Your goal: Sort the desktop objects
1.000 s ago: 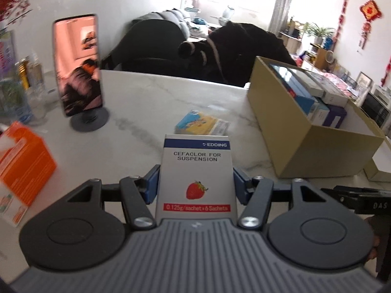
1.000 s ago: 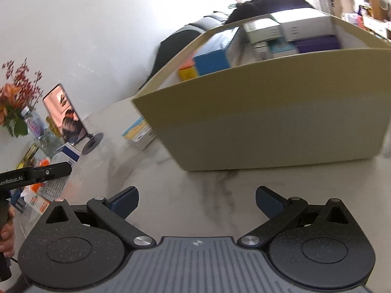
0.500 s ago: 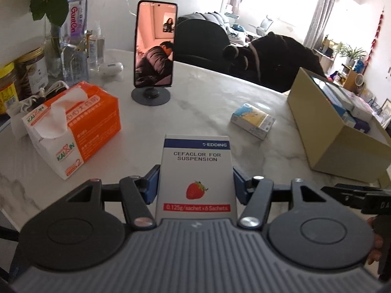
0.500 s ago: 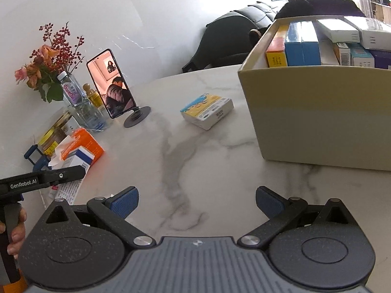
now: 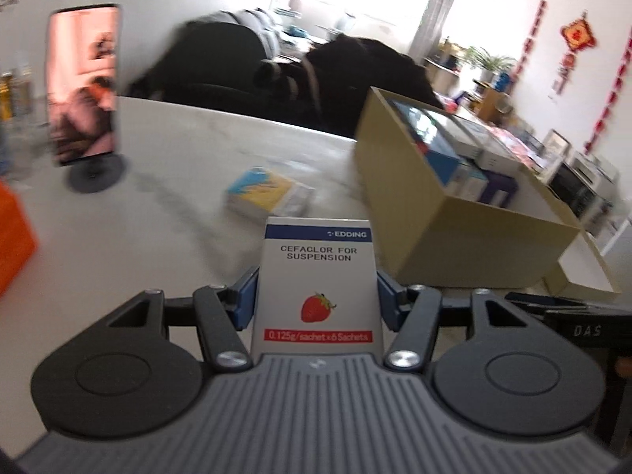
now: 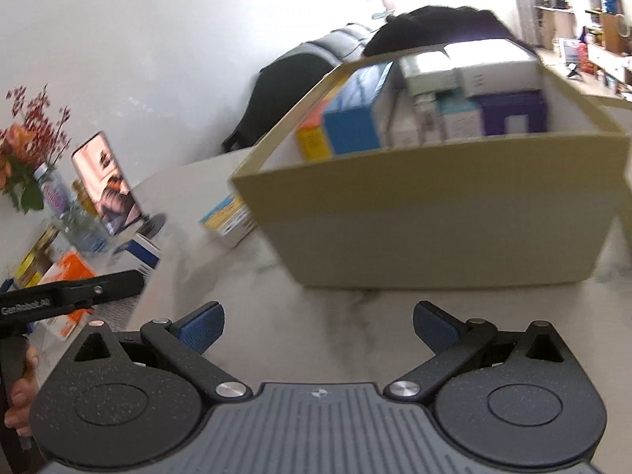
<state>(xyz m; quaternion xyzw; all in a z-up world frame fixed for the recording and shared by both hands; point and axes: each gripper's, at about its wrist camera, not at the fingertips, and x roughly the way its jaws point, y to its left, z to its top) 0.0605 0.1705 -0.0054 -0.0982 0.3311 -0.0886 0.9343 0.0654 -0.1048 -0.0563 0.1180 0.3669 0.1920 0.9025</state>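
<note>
My left gripper (image 5: pixel 316 300) is shut on a white medicine box (image 5: pixel 318 276) printed with a strawberry, held upright above the marble table (image 5: pixel 189 181). Beyond it a blue and yellow small box (image 5: pixel 268 193) lies flat on the table. To the right stands the open cardboard box (image 5: pixel 466 237) with several packs inside. In the right wrist view my right gripper (image 6: pixel 318 326) is open and empty, hanging in front of the cardboard box (image 6: pixel 434 233). The blue and yellow small box (image 6: pixel 229 219) shows at that box's left corner.
A phone on a stand (image 5: pixel 85 87) is at the table's far left, an orange tissue box (image 5: pixel 14 237) at the left edge. Flowers in a vase (image 6: pixel 27 166) and jars stand at the left. A flat lid (image 5: pixel 584 272) lies right of the cardboard box.
Both views swung right and closer to the cardboard box compared with half a second ago, back near where they were a second ago. The left grip on the medicine box is unchanged.
</note>
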